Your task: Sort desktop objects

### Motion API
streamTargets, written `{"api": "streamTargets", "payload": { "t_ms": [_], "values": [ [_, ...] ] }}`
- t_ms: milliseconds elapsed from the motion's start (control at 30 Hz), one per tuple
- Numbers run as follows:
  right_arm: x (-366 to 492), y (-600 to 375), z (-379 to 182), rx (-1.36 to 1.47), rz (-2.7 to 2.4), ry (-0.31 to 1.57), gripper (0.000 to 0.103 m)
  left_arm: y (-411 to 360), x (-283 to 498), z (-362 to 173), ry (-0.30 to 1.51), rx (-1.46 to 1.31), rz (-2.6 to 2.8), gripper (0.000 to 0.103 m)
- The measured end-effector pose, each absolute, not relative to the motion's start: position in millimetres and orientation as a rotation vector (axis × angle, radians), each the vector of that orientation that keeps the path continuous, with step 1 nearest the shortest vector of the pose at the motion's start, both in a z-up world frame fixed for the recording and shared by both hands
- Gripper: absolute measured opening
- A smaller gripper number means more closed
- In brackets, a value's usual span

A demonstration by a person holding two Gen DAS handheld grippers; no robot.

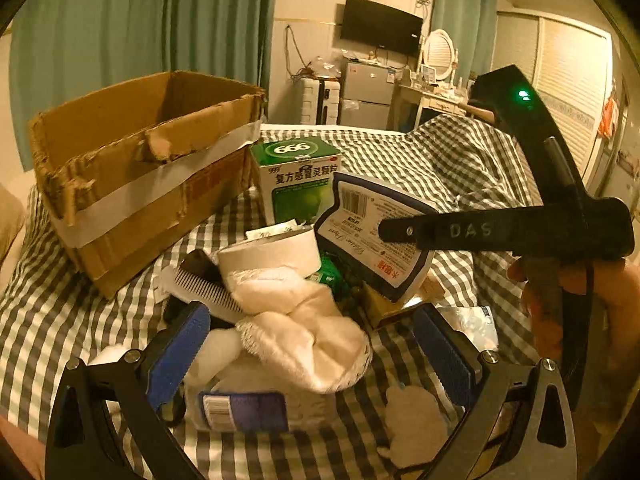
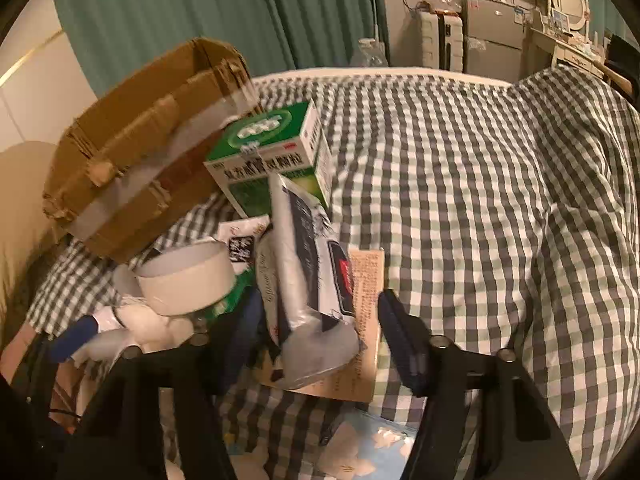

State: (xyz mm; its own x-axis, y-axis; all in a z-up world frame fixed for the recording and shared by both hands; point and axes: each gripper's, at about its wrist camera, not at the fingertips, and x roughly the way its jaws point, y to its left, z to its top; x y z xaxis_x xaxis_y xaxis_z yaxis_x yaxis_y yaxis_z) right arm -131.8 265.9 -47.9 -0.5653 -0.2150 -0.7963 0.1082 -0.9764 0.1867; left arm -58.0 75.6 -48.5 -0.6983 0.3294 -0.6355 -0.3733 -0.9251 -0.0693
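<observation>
A green-and-white checked bedcover (image 2: pixel 460 184) is showing its grid across the bed, with teal curtains (image 1: pixel 140 32) hanging behind. The cardboard box (image 1: pixel 136 168) is showing plain brown crossed by a white tape band, and the medicine box (image 1: pixel 298 176) is showing green and white. The left gripper (image 1: pixel 312 352) is showing blue pads on black arms, flanking a cream fuzzy cloth (image 1: pixel 304 332).

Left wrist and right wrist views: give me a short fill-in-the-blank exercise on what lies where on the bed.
1. The green medicine box stands right beside the ____ box.
2. The bed cover has a ____ pattern.
3. The black comb lies next to the white ____ of tape.
4. The left gripper hangs over a white ____.

Missing words: cardboard; checked; roll; sock
</observation>
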Motion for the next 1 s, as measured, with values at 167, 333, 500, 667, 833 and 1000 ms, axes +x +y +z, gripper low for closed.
{"api": "streamTargets", "payload": {
  "t_ms": [167,333,500,667,833,1000],
  "values": [
    [-130,267,-55,1.391,-2.576,-0.234,0.022,77,-66,-58,0.073,-0.962,2.592,0.103],
    [-112,269,-45,1.334,-2.614,-0.254,0.021,79,-62,-62,0.11,-0.956,2.599,0.079],
    [-105,273,-40,1.313,-2.637,-0.283,0.021,90,-56,-64,0.225,-0.948,2.574,0.029],
    [-93,273,-33,1.27,-2.647,-0.296,0.02,86,-47,-59,0.204,-0.956,2.554,0.019],
    [-78,272,-22,1.212,-2.665,-0.323,0.019,80,-29,-43,0.189,-0.905,2.55,0.018],
    [-49,270,-15,1.184,-2.691,-0.357,0.019,71,-18,-29,0.152,-0.884,2.556,0.019]
  ]
}}
